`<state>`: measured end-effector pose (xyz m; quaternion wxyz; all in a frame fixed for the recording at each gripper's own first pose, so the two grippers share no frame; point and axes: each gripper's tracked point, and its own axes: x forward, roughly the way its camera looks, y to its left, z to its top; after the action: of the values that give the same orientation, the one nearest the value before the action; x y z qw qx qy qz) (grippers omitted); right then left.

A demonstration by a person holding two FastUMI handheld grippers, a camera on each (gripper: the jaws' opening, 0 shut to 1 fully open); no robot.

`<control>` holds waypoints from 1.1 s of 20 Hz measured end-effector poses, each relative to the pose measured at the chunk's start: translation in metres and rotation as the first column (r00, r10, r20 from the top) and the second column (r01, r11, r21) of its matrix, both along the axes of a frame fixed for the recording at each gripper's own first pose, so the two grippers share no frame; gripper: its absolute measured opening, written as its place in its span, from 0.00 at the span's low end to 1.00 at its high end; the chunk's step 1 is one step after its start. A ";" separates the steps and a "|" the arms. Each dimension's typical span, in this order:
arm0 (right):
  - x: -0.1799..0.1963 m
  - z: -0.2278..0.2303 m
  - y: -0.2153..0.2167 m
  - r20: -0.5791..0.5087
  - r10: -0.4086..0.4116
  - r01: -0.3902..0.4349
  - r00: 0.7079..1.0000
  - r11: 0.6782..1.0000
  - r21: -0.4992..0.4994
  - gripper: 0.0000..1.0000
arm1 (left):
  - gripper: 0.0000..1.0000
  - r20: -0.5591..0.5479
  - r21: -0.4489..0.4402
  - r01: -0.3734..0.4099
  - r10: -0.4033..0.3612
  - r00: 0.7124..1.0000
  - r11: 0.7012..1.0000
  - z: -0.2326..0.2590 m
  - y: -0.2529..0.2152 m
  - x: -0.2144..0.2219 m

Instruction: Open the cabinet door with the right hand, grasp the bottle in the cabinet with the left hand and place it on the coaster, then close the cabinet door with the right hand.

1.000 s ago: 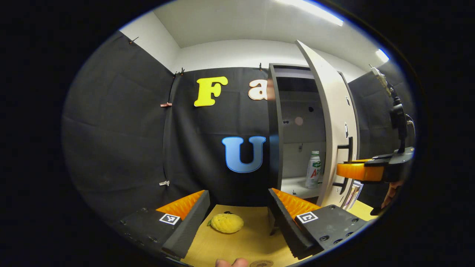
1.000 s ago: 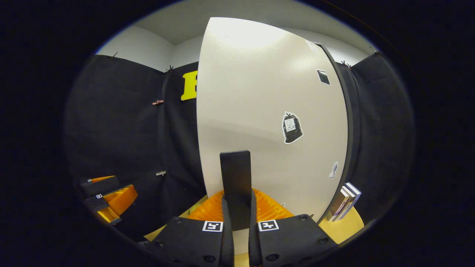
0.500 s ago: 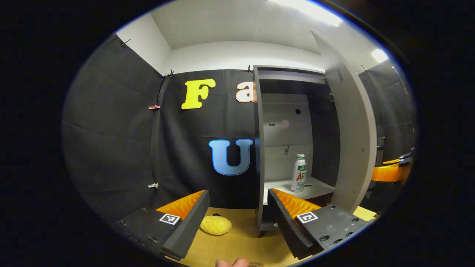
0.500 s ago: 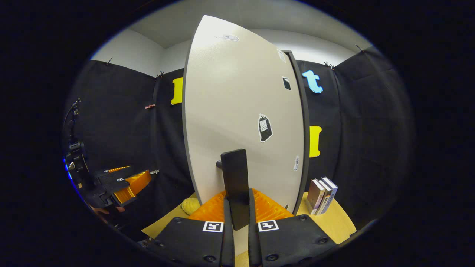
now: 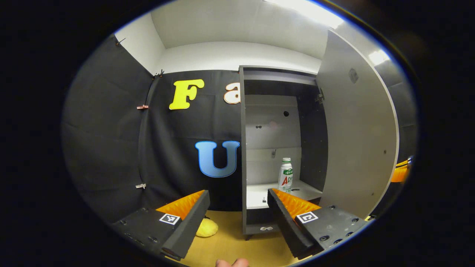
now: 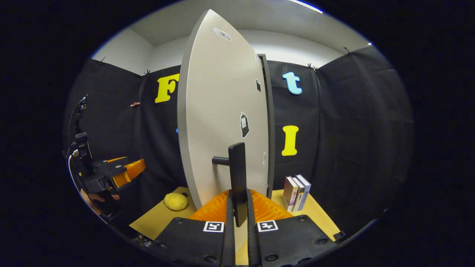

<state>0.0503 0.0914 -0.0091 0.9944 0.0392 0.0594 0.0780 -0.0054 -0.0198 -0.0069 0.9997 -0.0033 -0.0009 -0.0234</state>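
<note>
A: Black cloth booth, yellow desk (image 5: 237, 244) under the cabinet (image 5: 243, 155). We've got the right gripper (image 6: 237, 213) clamped on the door handle (image 6: 236, 174), so the door (image 6: 219, 122) is swung wide and held out of our reach path.

B: Bottle (image 5: 285, 175)?

A: Upright on the cabinet shelf (image 5: 259, 193), in plain sight. Left gripper (image 5: 237, 207) has its fingers spread, holding nothing, well short of it, aimed at the opening. We'd say the reach comes next. Can't spot the coaster.
</note>
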 end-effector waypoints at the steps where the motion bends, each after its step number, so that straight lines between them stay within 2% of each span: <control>1: 0.000 0.000 -0.004 0.001 -0.010 0.010 1.000 1.000 -0.003 0.18 | 0.98 0.002 0.003 0.003 -0.003 1.000 1.000 0.000 -0.001 0.002; 6: 0.002 0.003 -0.032 0.020 -0.107 0.107 0.994 0.994 0.000 0.18 | 0.98 0.004 0.004 0.017 -0.017 1.000 1.000 0.002 -0.012 0.004; 9: -0.001 0.006 -0.051 0.029 -0.159 0.160 0.987 0.987 -0.006 0.12 | 0.98 0.006 0.010 0.023 -0.023 1.000 1.000 0.005 -0.018 0.006; 10: -0.001 0.009 -0.055 0.035 -0.176 0.176 0.984 0.984 0.005 0.01 | 0.98 0.005 0.009 0.024 -0.024 1.000 1.000 0.007 -0.020 0.006; 11: 0.001 0.010 -0.057 0.039 -0.196 0.196 0.980 0.981 0.015 0.12 | 0.98 0.004 0.006 0.027 -0.027 1.000 1.000 0.006 -0.023 0.006; 14: 0.001 0.010 -0.047 0.036 -0.181 0.179 0.983 0.983 0.043 0.12 | 0.98 0.005 0.005 0.036 -0.036 0.999 0.999 0.011 -0.031 0.007; 18: -0.001 0.011 -0.063 0.053 -0.202 0.203 0.978 0.979 -0.012 0.12 | 0.98 0.012 0.012 0.053 -0.053 0.999 0.999 0.016 -0.044 0.006; 22: -0.004 0.014 -0.054 0.047 -0.202 0.201 0.978 0.979 0.031 0.12 | 0.98 0.014 0.013 0.084 -0.085 0.996 0.996 0.016 -0.057 0.010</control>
<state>0.0461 0.0370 0.0048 0.9978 0.0562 0.0290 -0.0214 0.0042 -0.0769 0.0090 0.9978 0.0028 -0.0077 -0.0657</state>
